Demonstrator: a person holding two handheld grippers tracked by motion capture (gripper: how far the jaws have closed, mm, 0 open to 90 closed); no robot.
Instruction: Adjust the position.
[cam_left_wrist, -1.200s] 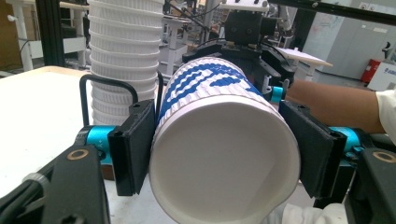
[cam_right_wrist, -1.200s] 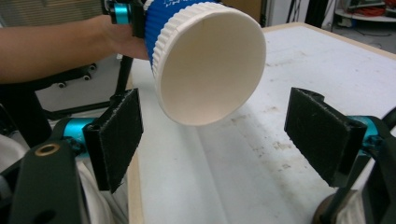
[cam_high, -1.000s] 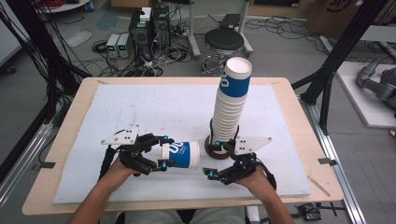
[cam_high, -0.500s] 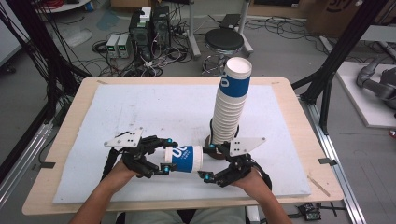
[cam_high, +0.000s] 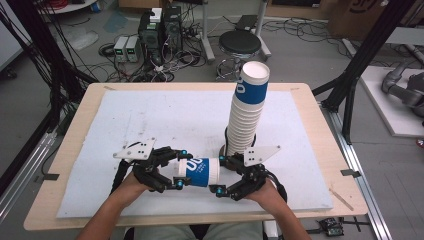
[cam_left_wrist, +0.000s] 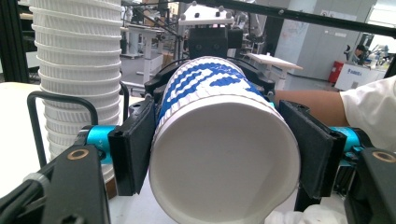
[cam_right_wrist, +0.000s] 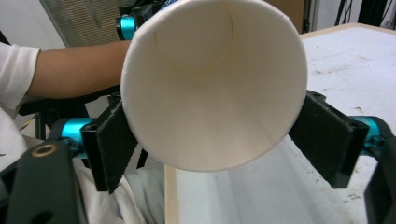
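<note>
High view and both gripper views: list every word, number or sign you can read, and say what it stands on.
Paper cup held between the two grippers: white print on its blue band, too blurred to read.
Top cup of the cup stack: white print on blue, not legible.
Cardboard box on the floor: dark printed mark, cut off, unreadable.
Left gripper view, red and blue boxes far off: lettering too small.
Right gripper view: none.

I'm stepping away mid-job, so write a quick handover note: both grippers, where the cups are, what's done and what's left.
Left gripper: shut on the blue-and-white cup, gripping its base end; cup lies level above the white mat.
Right gripper: jaws at the cup's open rim and just closing in; full grip not yet clear.
Cup stack: upright in its black holder, right of centre.
Done: one cup is apart from the stack.
Left: probably finish the handover to the right gripper.
</note>
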